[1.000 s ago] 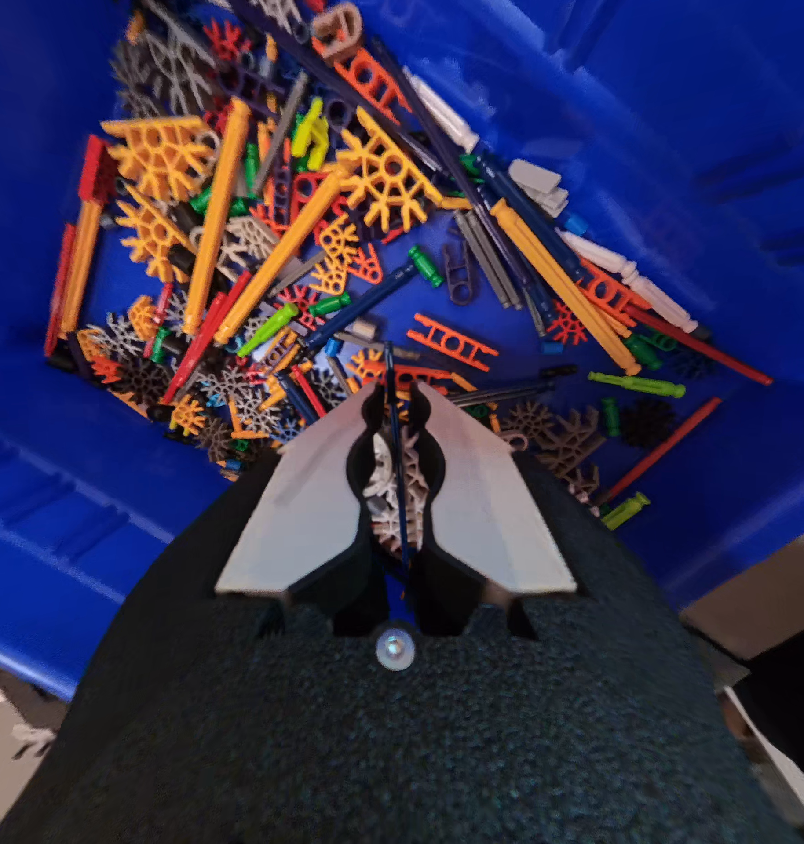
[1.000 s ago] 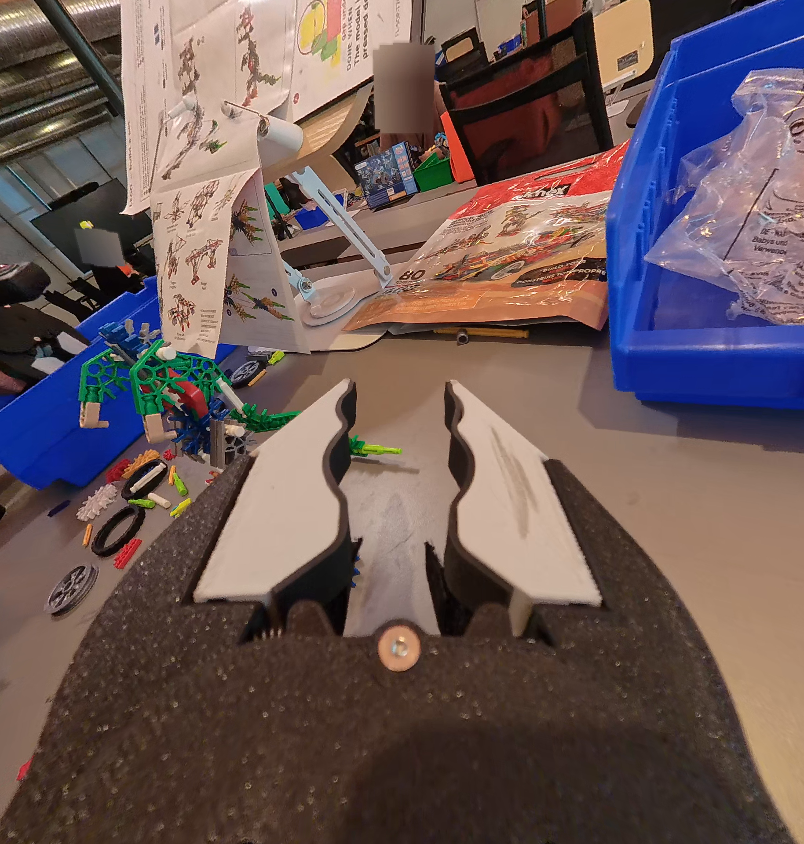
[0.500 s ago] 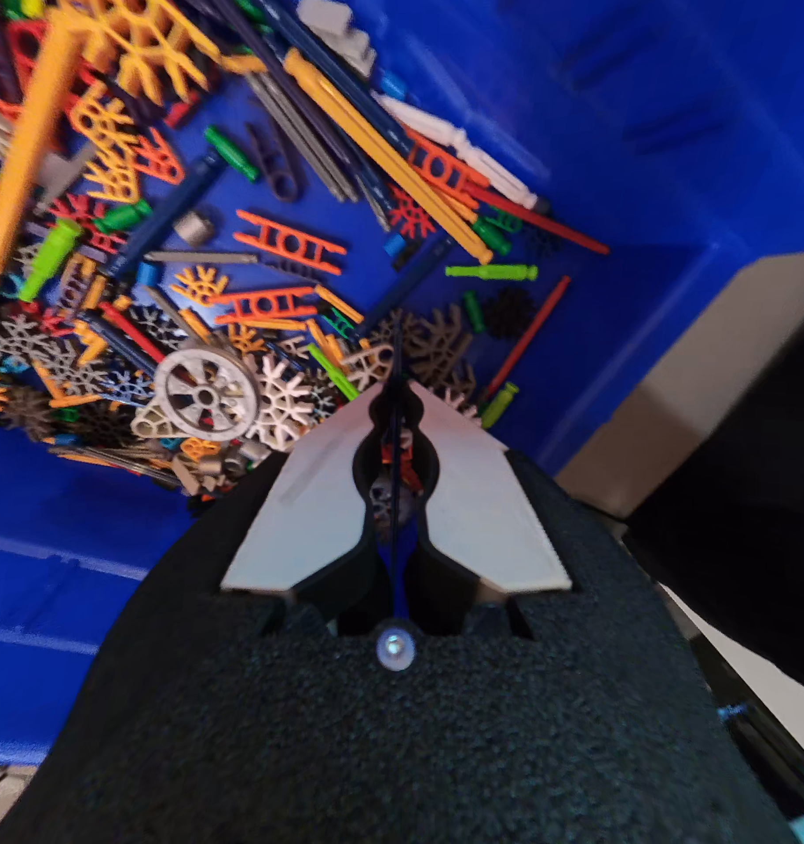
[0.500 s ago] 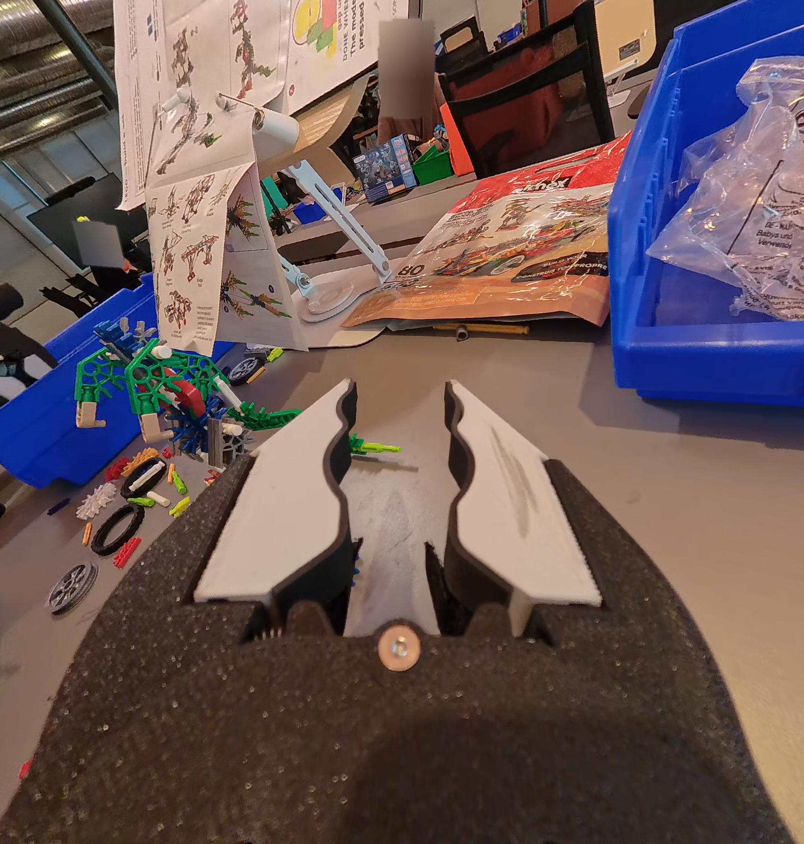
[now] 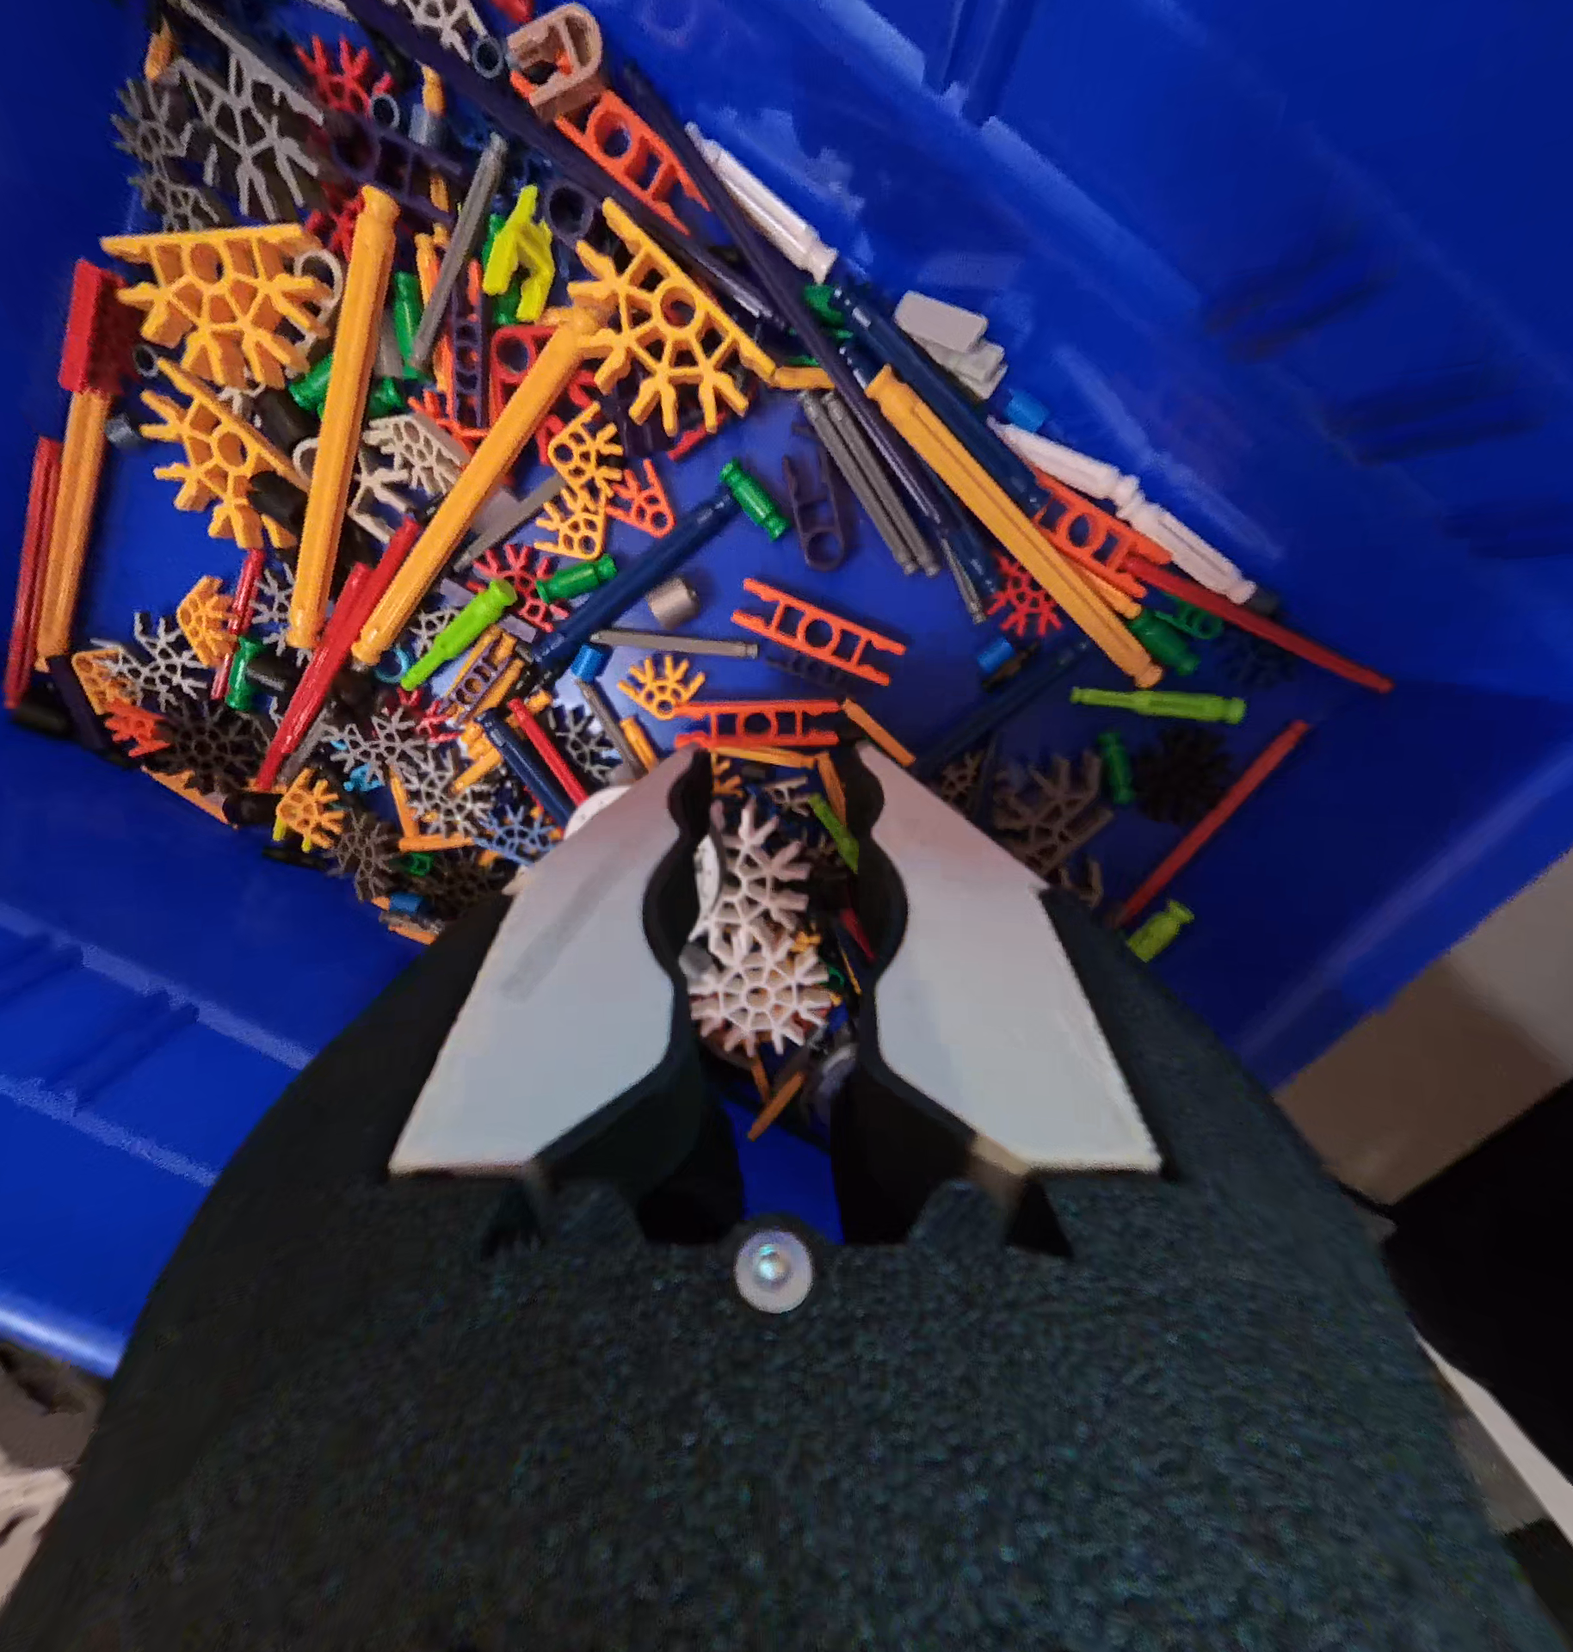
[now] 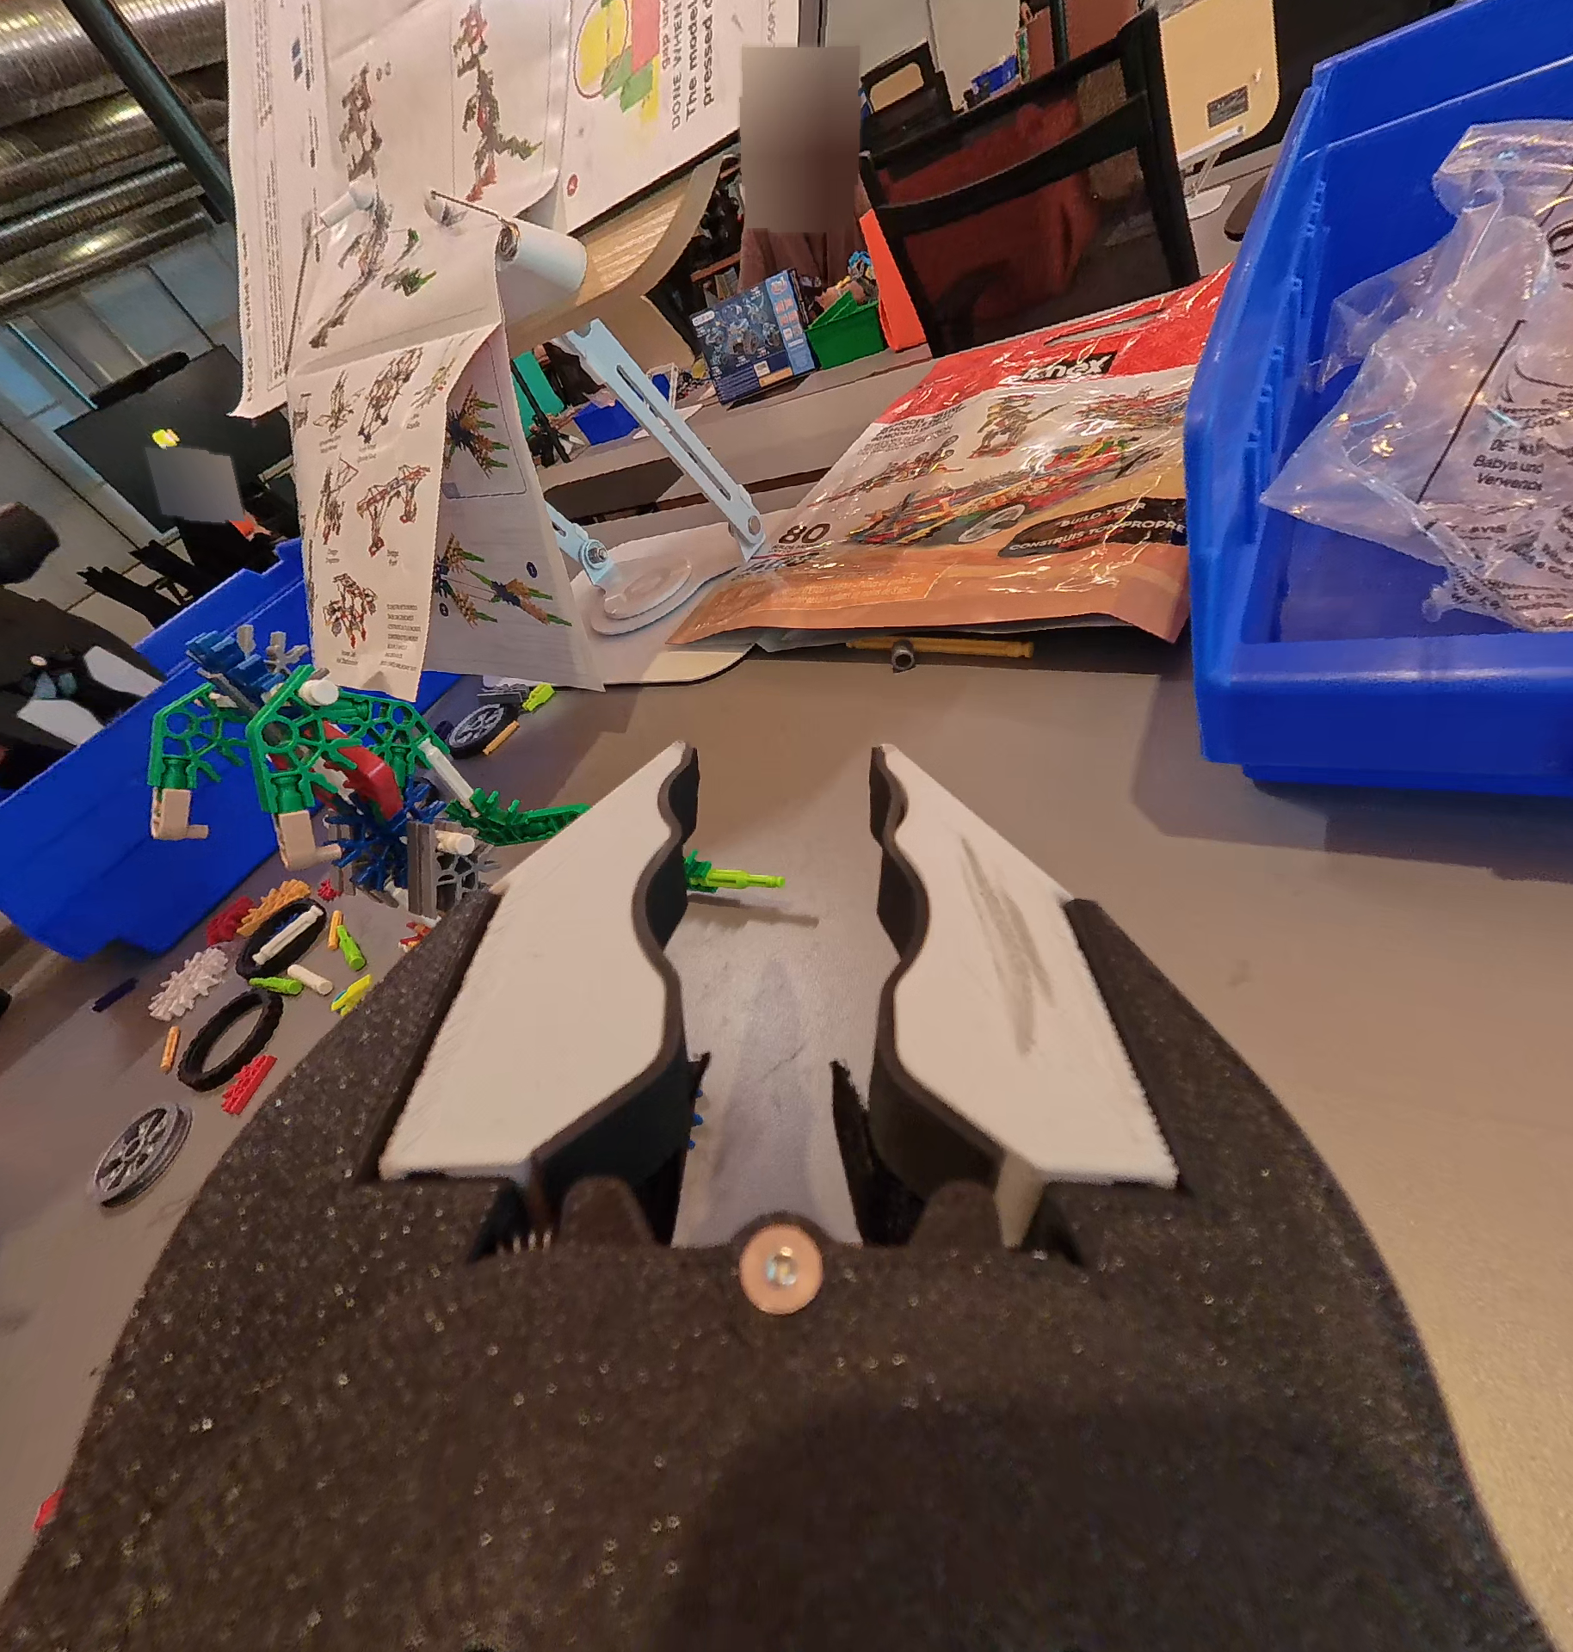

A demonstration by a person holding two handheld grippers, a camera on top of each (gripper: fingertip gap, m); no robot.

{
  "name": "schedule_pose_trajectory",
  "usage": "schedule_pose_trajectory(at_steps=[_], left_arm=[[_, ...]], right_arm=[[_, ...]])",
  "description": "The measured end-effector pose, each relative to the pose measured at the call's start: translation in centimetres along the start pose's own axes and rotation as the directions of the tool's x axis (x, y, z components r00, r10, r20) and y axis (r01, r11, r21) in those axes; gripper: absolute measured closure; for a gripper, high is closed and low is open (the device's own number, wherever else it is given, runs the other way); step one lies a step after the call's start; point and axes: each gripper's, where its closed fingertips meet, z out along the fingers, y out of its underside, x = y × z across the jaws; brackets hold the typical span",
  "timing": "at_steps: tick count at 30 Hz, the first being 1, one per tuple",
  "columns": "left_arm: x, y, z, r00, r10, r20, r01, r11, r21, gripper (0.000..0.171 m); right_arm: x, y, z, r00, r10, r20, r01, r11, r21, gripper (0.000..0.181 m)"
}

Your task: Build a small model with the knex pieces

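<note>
My left gripper (image 5: 778,760) is open and empty, held over a blue bin (image 5: 1123,223) full of loose plastic construction rods and connectors. Two white snowflake connectors (image 5: 756,983) lie in the pile and show through the gap between its fingers. An orange ladder-shaped piece (image 5: 814,630) lies just beyond the fingertips. My right gripper (image 6: 783,755) is open and empty, low over the grey table (image 6: 1301,983). A small lime-green rod (image 6: 734,880) lies just left of its tip. A green, red and blue built model (image 6: 318,760) stands to its left.
A blue bin (image 6: 1391,706) holding a clear plastic bag (image 6: 1498,447) stands at right. Toy packaging (image 6: 971,545) and hanging instruction sheets (image 6: 425,447) are at the back. Another blue bin (image 6: 77,849), black tyres (image 6: 229,1041) and small loose pieces lie at left. There is about 50 cm between the tips of the two grippers.
My left gripper was shut on a thin dark blue rod; now it is open and the rod is gone from between its fingers. It swung back over the bin. The right gripper stayed still.
</note>
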Motion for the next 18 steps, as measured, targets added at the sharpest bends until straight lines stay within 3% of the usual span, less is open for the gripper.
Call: schedule_pose_trajectory(at_steps=[18], left_arm=[[-0.47,-0.51,1.06,1.000,-0.012,0.026,0.012,1.000,-0.002,0.143]], right_arm=[[-0.02,-0.19,-0.13,1.000,0.002,0.003,-0.002,1.000,0.014,0.143]])
